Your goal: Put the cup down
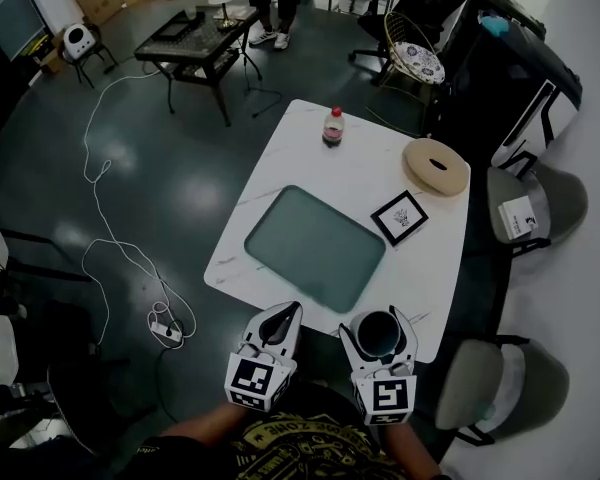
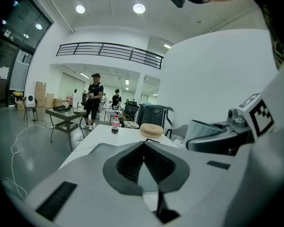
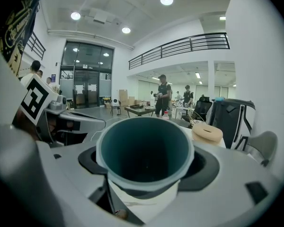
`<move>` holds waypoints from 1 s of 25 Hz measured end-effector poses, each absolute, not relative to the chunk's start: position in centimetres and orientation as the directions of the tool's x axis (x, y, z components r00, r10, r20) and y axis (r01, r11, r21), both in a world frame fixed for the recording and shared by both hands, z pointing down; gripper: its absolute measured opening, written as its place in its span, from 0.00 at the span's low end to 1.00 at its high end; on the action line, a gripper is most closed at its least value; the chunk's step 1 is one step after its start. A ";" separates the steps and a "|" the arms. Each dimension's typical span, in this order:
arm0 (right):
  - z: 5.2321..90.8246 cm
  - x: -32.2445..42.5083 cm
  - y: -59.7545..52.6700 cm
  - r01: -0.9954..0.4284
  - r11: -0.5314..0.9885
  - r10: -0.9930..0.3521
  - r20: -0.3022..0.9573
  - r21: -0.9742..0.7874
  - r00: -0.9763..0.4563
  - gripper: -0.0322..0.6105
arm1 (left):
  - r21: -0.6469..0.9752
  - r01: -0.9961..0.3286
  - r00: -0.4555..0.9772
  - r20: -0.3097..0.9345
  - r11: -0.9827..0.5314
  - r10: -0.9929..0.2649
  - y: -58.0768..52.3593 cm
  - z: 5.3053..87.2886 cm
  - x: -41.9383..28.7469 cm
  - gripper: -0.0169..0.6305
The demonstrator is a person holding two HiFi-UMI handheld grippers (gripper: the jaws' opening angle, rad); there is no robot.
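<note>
A pale cup (image 1: 378, 332) with a dark teal inside sits upright between the jaws of my right gripper (image 1: 379, 330), which is shut on it above the near edge of the white table (image 1: 310, 138). The right gripper view is filled by the cup (image 3: 145, 153), its mouth facing the camera and the jaws pressed on both sides. To its left, my left gripper (image 1: 279, 324) hangs over the table's near edge with its jaws closed tip to tip and nothing between them. Its own view shows the left gripper (image 2: 144, 145) with pads meeting.
A dark green tray (image 1: 315, 247) lies mid-table. Beyond it stand a cola bottle (image 1: 333, 126), a round tan ring (image 1: 436, 166) and a framed marker card (image 1: 400, 217). Grey chairs (image 1: 540, 200) line the right side. A white cable (image 1: 105, 218) runs across the floor at left.
</note>
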State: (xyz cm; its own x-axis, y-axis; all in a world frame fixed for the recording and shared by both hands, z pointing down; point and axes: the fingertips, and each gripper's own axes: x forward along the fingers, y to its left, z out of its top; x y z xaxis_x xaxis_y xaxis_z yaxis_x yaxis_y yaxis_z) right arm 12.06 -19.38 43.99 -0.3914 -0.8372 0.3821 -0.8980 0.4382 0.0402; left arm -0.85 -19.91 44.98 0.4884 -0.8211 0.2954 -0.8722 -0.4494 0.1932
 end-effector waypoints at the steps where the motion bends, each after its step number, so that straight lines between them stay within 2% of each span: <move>1: 44.0 11.6 -19.9 -0.897 0.440 -0.837 0.380 0.039 -0.394 0.64 | 0.194 -0.873 0.487 0.296 -0.448 -0.822 -20.4 45.1 -1.2 0.04; 13: 43.9 7.1 -26.4 -0.889 0.452 -0.847 0.348 0.072 -0.403 0.64 | 0.205 -0.876 0.481 0.290 -0.437 -0.827 -25.2 46.3 -5.0 0.04; 25: 48.8 4.9 -30.7 -0.882 0.468 -0.827 0.377 0.050 -0.417 0.64 | 0.190 -0.895 0.446 0.330 -0.404 -0.832 -28.9 49.9 -7.2 0.04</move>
